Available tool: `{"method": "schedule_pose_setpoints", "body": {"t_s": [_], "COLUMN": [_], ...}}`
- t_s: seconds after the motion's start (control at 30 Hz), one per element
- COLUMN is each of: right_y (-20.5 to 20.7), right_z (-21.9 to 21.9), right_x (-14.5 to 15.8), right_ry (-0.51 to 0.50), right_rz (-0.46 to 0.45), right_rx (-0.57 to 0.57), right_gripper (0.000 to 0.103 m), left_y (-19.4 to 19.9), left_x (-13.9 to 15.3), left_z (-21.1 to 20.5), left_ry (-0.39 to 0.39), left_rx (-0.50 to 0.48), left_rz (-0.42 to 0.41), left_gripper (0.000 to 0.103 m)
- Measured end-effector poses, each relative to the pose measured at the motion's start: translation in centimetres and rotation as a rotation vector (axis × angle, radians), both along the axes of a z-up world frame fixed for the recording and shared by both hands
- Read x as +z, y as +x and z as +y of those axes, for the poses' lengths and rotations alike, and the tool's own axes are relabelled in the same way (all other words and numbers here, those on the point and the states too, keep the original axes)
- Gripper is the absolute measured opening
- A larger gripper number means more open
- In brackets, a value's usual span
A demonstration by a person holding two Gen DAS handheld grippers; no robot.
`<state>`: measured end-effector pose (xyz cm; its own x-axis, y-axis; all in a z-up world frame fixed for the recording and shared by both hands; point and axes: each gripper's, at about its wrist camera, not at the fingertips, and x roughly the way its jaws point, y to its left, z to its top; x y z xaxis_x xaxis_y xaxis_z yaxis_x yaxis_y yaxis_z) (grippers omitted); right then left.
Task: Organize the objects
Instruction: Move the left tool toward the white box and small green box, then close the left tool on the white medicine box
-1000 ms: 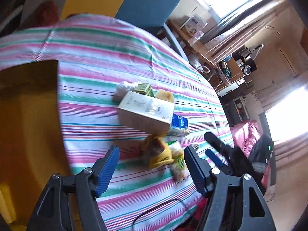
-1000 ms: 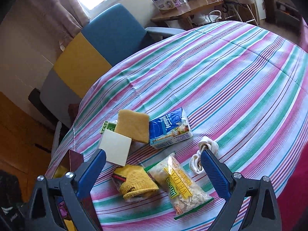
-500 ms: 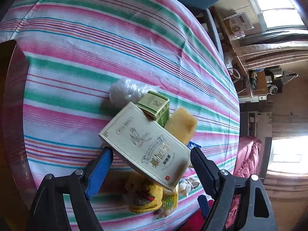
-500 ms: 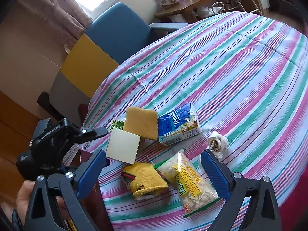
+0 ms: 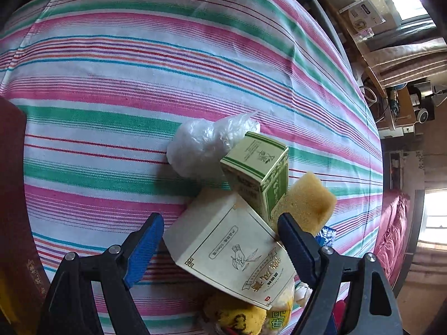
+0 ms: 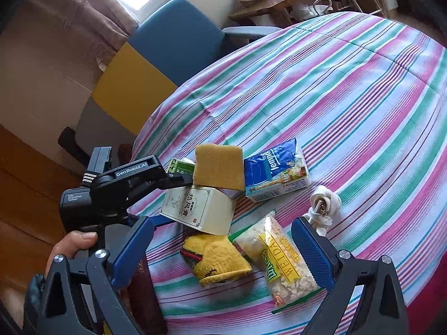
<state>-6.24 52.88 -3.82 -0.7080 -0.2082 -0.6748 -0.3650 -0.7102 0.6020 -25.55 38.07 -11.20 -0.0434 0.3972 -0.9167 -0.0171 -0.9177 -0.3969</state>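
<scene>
In the left wrist view my left gripper (image 5: 219,247) is open, its blue fingers on either side of a cream box (image 5: 232,251) that lies tilted on the pile. Behind it stand a green box (image 5: 257,167), a yellow sponge (image 5: 307,201) and a crumpled clear bag (image 5: 206,142). The right wrist view shows my right gripper (image 6: 222,251) open above a yellow knitted cloth (image 6: 218,259) and a snack bag (image 6: 282,265), holding nothing. The left gripper (image 6: 173,199) reaches in from the left around the cream box (image 6: 195,206).
A blue tissue pack (image 6: 276,170) and a white cord bundle (image 6: 325,203) lie right of the pile on the striped tablecloth (image 6: 349,97). A dark red book (image 6: 142,287) lies at the table's near left edge. A blue and yellow chair (image 6: 167,47) stands behind. A hand (image 6: 72,245) holds the left gripper.
My left gripper has moved in over the table and now straddles the cream box. The right gripper stayed open and shifted slightly closer to the pile.
</scene>
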Motion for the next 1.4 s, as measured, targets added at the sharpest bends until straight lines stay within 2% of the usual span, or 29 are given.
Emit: {"method": "schedule_pose_setpoints", "body": {"t_s": [0.03,0.07,0.13,0.17,0.2,0.27,0.4,0.5,0.57,0.67,0.73,0.77,0.8,0.87,0.93,1.03,1.13,1.27,1.4], "right_y": [0.0,0.0,0.0,0.0,0.0,0.0,0.0,0.1,0.2,0.2,0.3,0.3,0.3,0.4,0.4,0.3,0.3,0.2,0.1], "right_z": [0.0,0.1,0.1,0.2,0.1,0.1,0.1,0.2,0.2,0.2,0.2,0.2,0.3,0.4,0.5,0.5,0.6,0.4,0.4], "right_x": [0.0,0.0,-0.1,-0.1,-0.1,-0.1,-0.1,-0.1,0.0,-0.1,-0.1,-0.1,-0.1,-0.1,-0.2,-0.3,-0.3,-0.4,-0.5], "right_ry": [0.000,-0.003,-0.005,-0.002,0.002,0.003,0.002,0.003,0.002,0.001,0.000,-0.003,-0.006,-0.015,-0.024,-0.036,-0.048,-0.049,-0.056], "right_rz": [-0.001,-0.002,-0.005,-0.006,-0.008,-0.009,-0.010,-0.012,-0.011,-0.012,-0.014,-0.012,-0.012,-0.010,-0.012,-0.008,-0.005,-0.007,-0.009], "right_rx": [-0.001,-0.002,-0.002,-0.002,-0.001,0.001,-0.001,-0.004,-0.004,-0.004,-0.007,-0.009,-0.012,-0.016,-0.019,-0.018,-0.015,-0.006,-0.005], "right_gripper": [0.100,0.100,0.100,0.100,0.100,0.100,0.100,0.100,0.100,0.100,0.100,0.100,0.100,0.100,0.100,0.100,0.100,0.100,0.100], "left_y": [0.0,0.0,-0.1,-0.2,-0.3,-0.2,0.8,2.2,3.7,5.4,6.0,6.1,6.3,6.3,7.5,9.5,10.9,11.6,11.0], "left_x": [0.2,0.9,2.1,2.6,2.6,2.5,4.6,6.1,5.8,4.7,4.2,4.8,5.1,5.8,7.1,7.6,7.1,6.3,5.2], "left_z": [0.0,0.2,0.1,-0.1,-0.5,-1.9,-5.5,-8.1,-8.6,-6.3,-4.7,-3.5,-2.4,-0.1,1.6,2.9,3.6,3.2,3.4], "left_ry": [-0.010,-0.044,-0.124,-0.176,-0.210,-0.208,-0.066,0.040,0.130,0.160,0.138,0.085,0.051,-0.014,-0.110,-0.185,-0.254,-0.306,-0.315], "left_rx": [-0.015,-0.050,-0.092,-0.104,-0.123,-0.126,-0.033,0.071,0.124,0.088,0.031,-0.033,-0.101,-0.293,-0.518,-0.791,-0.979,-1.127,-1.193], "left_rz": [0.020,0.071,0.154,0.184,0.190,0.175,0.183,0.148,0.078,0.052,0.060,0.133,0.189,0.266,0.427,0.533,0.597,0.618,0.609], "left_gripper": [0.080,0.067,0.053,0.039,0.036,0.036,0.051,0.051,0.051,0.052,0.052,0.053,0.059,0.066,0.066,0.066,0.066,0.068,0.070]}}
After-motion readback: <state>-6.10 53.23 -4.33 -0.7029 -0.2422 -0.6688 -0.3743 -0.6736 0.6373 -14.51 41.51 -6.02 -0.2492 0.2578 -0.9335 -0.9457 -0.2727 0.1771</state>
